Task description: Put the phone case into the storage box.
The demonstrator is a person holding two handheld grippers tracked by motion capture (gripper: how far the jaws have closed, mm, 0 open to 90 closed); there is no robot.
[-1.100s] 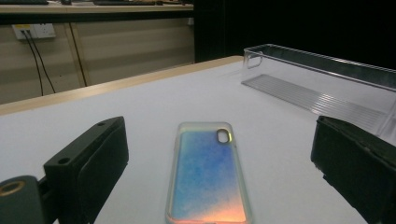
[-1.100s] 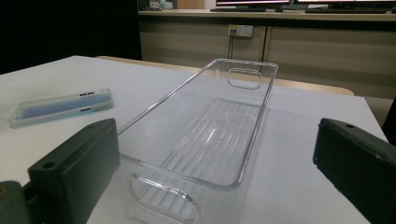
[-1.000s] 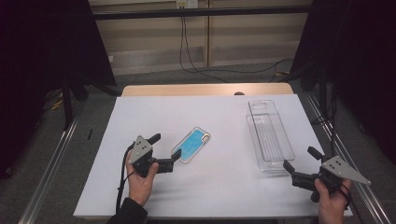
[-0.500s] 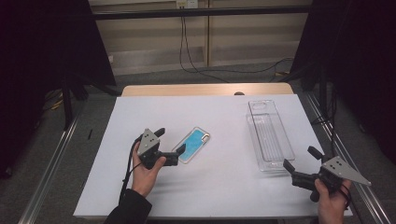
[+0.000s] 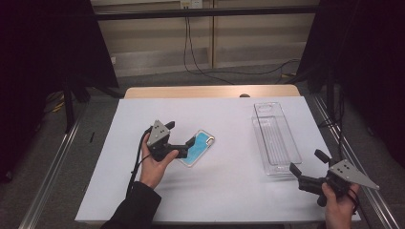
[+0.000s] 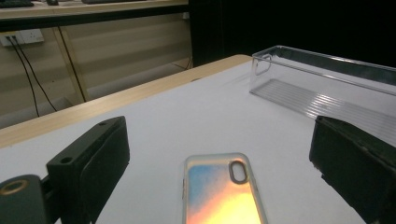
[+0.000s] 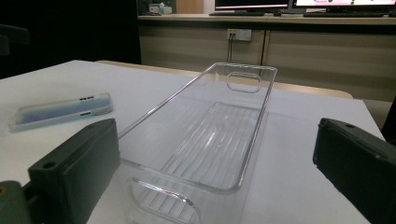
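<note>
A phone (image 5: 198, 147) with a blue, iridescent back lies flat and slanted on the white table (image 5: 224, 191), left of centre. My left gripper (image 5: 180, 135) is open at the phone's near left end. In the left gripper view the phone (image 6: 223, 191) lies low between the two wide-apart jaws, which do not touch it. A clear plastic bin (image 5: 276, 138) stands empty at the right. My right gripper (image 5: 304, 161) is open just short of the bin's near end. In the right gripper view the bin (image 7: 210, 135) lies ahead between the jaws and the phone (image 7: 60, 112) lies far left.
The table's wooden far edge (image 5: 210, 91) shows beyond the white sheet. Metal rails (image 5: 52, 162) run along both sides of the table. Cables (image 5: 200, 62) trail on the floor behind. The bin (image 6: 327, 84) stands ahead and to the right in the left gripper view.
My left gripper has moved forward and right, up to the phone, so its jaws now flank the phone's near end. The right gripper, phone and bin have stayed put.
</note>
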